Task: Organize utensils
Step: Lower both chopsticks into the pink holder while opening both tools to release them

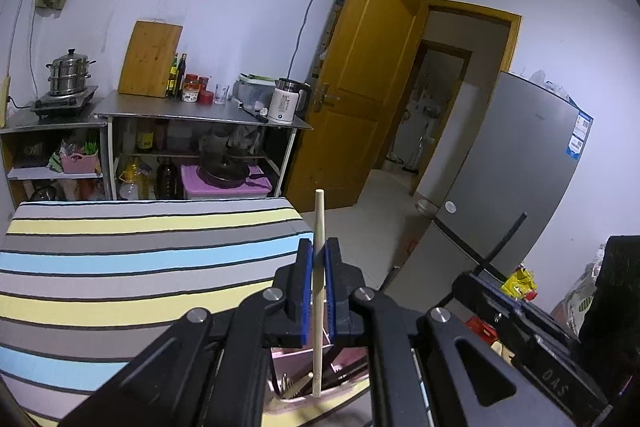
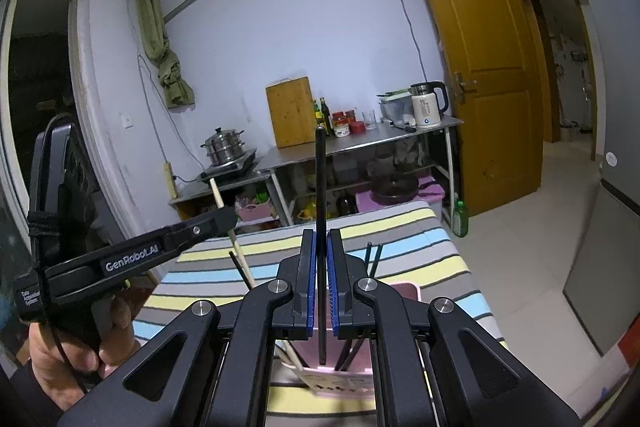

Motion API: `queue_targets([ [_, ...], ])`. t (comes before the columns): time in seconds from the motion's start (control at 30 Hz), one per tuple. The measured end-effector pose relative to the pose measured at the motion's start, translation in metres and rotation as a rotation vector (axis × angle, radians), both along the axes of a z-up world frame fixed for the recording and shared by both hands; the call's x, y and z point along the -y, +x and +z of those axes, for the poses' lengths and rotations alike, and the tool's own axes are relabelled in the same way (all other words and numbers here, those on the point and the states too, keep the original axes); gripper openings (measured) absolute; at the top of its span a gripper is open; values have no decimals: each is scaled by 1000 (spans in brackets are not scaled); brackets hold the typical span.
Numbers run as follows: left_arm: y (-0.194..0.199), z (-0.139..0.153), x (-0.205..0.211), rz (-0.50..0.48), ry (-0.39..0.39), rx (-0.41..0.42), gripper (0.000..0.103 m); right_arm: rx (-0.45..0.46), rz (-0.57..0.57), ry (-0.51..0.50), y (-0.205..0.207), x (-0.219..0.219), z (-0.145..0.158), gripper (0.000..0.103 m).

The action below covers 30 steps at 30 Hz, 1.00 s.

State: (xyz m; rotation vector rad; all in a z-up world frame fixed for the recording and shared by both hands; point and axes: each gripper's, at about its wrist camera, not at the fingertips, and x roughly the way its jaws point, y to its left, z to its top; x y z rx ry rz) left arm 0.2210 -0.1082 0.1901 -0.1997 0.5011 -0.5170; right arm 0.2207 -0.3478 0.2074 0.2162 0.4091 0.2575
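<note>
A wooden chopstick (image 1: 319, 267) was clamped upright in the left gripper (image 1: 319, 269), a black chopstick (image 2: 321, 247) in the right gripper (image 2: 321, 267), both at lower centre above the pink holder (image 2: 404, 293). Several chopsticks were already seen inside; these two were judged not yet sorted.

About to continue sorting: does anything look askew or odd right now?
Nothing damaged or spilled. Each gripper holds one lone chopstick upright: left gripper a pale wooden chopstick, right gripper a black chopstick, above the pink plastic basket.
</note>
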Motion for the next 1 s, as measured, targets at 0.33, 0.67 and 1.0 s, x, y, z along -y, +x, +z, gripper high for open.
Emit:
queue_targets([
  [0.33, -2, -21, 4, -11, 58, 21, 7, -37, -1, -10, 1, -2, -22, 5],
  [0.67, -14, -29, -13, -26, 74, 29, 7, -90, 4, -29, -3, -7, -48, 5],
  [1.0, -12, -62, -9, -47, 113, -56, 7, -142, 11, -52, 6, -15, -67, 5],
])
